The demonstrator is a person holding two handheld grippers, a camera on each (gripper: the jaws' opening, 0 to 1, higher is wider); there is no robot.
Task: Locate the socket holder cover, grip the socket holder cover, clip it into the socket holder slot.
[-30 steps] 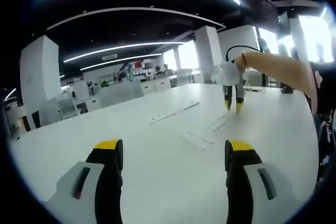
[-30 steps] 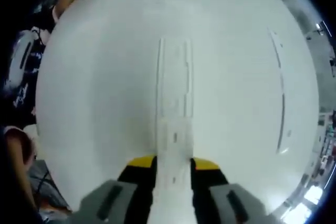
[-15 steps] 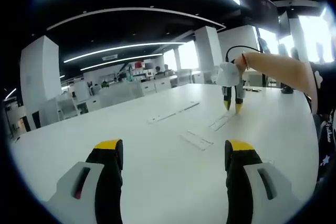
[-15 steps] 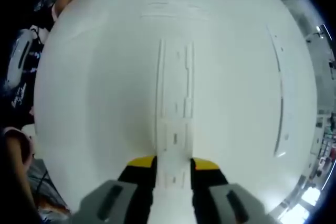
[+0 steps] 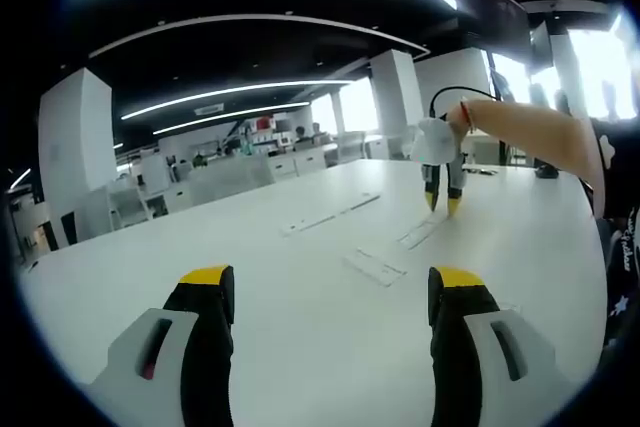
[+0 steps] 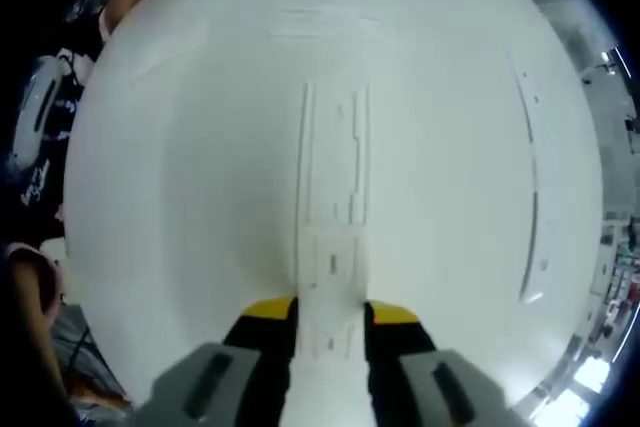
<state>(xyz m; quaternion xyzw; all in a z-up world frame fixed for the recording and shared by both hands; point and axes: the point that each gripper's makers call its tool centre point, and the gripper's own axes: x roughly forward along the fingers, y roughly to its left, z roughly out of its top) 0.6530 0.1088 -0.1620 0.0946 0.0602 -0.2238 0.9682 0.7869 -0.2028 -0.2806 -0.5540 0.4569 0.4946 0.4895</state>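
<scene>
The socket holder cover (image 6: 331,247), a long white strip, lies flat on the white tabletop (image 6: 180,197) with its near end running in between the yellow-tipped jaws of the right gripper (image 6: 331,309). Those jaws sit close against both long edges of the strip, so it looks gripped, or all but gripped, though it has not left the surface. In the left gripper view the same gripper (image 5: 443,202) points straight down over the far part of the tabletop, a bare forearm (image 5: 525,132) reaching out behind it.

Locating seems done and the grip looks made or nearly so. Clipping in is all still ahead. A longer thin white rail (image 6: 532,197) lies well apart to one side, and I take it for the socket holder slot, though I cannot be sure. A third pale strip (image 6: 320,22) lies beyond the cover's far end.

The left gripper (image 5: 335,292) hangs low over the near tabletop, jaws wide apart with nothing between them.
</scene>
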